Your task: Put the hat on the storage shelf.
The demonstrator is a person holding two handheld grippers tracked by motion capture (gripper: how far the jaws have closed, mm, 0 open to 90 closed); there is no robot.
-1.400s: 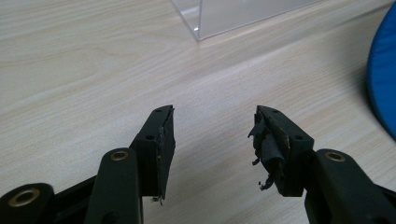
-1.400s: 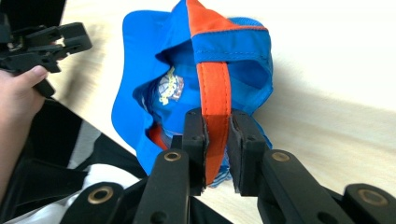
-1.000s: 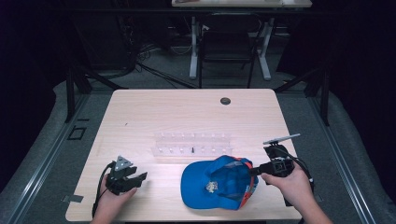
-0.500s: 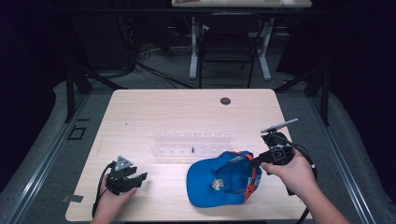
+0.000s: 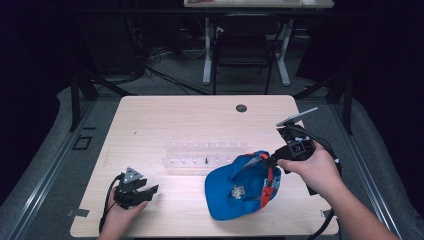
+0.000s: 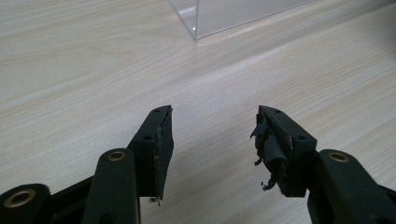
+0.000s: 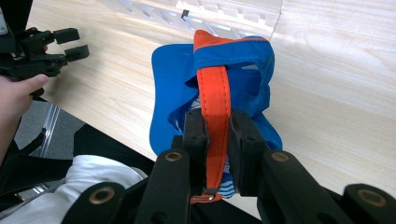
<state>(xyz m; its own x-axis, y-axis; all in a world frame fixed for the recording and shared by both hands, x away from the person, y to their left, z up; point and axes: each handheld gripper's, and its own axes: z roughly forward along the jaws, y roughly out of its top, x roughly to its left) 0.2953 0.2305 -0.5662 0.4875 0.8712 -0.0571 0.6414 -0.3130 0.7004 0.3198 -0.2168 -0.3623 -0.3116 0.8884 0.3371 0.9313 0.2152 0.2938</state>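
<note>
Right gripper fingers clamped on blue cap's orange strap, lower right; left gripper fingers apart, empty, above tabletop.

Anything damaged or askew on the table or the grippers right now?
Yes: on the left gripper, the black pad on one jaw is torn, with frayed shreds hanging off. The blue fabric cap hangs tilted from the right gripper, clamped by its orange strap.
</note>
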